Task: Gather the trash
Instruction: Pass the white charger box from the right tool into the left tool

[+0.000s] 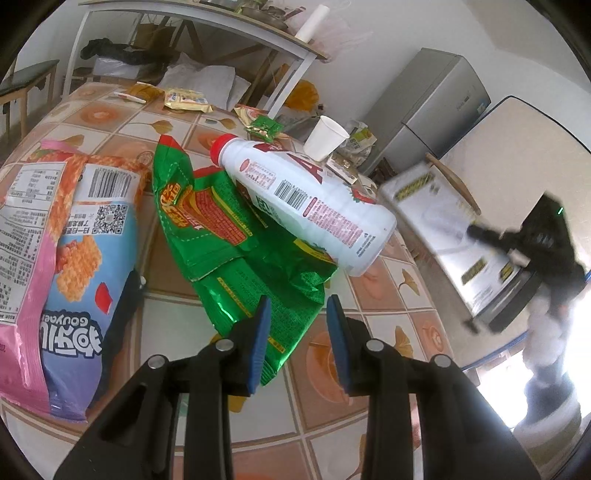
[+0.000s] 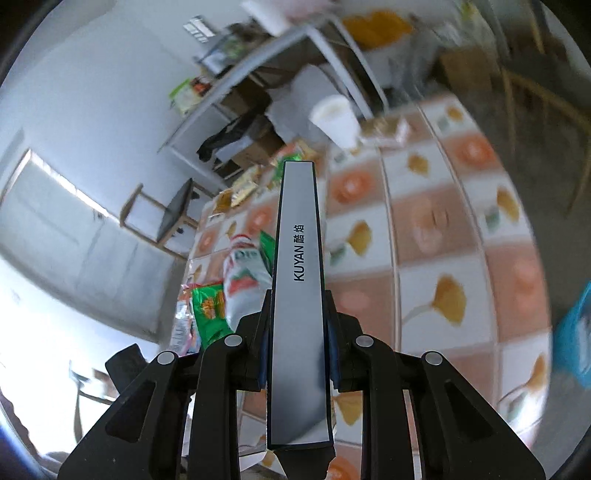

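Observation:
My left gripper (image 1: 298, 314) hovers open over the tiled table, its blue pads (image 1: 260, 332) apart over the near corner of a crumpled green snack bag (image 1: 236, 236). A white bottle with a red cap (image 1: 306, 195) lies across that bag. A big pink and blue snack bag (image 1: 66, 266) lies to the left. My right gripper (image 2: 297, 295) is shut on a flat grey box marked KUYAN (image 2: 299, 280), seen edge-on and sticking out ahead. In the left wrist view that box (image 1: 443, 221) and the right gripper (image 1: 480, 232) are blurred beyond the table's right edge.
A white paper cup (image 1: 325, 138) stands at the far end among small wrappers (image 1: 186, 99). The tablecloth (image 1: 369, 354) has orange and leaf squares. A white shelf table (image 1: 207, 22), a grey fridge (image 1: 436, 103) and a wooden stool (image 2: 162, 218) stand around.

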`<act>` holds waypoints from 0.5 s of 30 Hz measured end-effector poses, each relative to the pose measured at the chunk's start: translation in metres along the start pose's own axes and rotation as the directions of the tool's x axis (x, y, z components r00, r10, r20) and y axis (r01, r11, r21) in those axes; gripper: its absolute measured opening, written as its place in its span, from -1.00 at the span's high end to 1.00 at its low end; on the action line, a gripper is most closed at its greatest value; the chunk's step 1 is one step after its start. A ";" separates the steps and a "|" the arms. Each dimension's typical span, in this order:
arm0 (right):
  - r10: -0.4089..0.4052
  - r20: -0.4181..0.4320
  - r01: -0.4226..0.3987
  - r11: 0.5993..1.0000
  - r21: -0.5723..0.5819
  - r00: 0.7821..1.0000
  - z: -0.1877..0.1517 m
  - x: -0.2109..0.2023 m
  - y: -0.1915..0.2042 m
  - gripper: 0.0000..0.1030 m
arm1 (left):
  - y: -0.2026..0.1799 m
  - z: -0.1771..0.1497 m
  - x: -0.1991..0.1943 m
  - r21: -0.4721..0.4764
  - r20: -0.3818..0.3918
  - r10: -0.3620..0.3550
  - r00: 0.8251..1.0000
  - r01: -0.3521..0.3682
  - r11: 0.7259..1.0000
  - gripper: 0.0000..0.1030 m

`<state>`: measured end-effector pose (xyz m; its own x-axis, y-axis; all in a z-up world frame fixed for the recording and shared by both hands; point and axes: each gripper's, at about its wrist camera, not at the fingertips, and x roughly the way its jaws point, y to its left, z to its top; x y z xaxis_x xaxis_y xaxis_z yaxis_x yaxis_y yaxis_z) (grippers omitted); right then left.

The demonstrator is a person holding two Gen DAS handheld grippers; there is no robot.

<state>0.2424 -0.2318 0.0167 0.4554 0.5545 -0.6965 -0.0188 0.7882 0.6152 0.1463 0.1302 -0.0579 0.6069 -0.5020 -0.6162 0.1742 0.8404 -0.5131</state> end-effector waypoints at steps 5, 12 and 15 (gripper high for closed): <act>0.070 -0.027 -0.065 0.987 0.148 0.997 -0.019 0.026 -0.040 0.57 | -0.001 -0.001 0.000 0.006 -0.001 0.013 1.000 -0.013 1.000 0.41; 0.092 -0.019 -0.086 0.975 0.202 0.996 -0.028 0.038 -0.055 0.55 | -0.004 -0.001 -0.004 0.011 0.005 0.018 1.000 -0.018 1.000 0.42; 0.095 -0.017 -0.089 0.974 0.209 0.995 -0.031 0.039 -0.056 0.55 | -0.004 -0.001 -0.004 0.008 0.005 0.017 1.000 -0.017 1.000 0.42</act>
<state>0.2337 -0.2463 -0.0563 0.4365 0.6310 -0.6413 0.1273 0.6623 0.7383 0.1422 0.1287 -0.0541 0.6134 -0.4868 -0.6219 0.1703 0.8505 -0.4977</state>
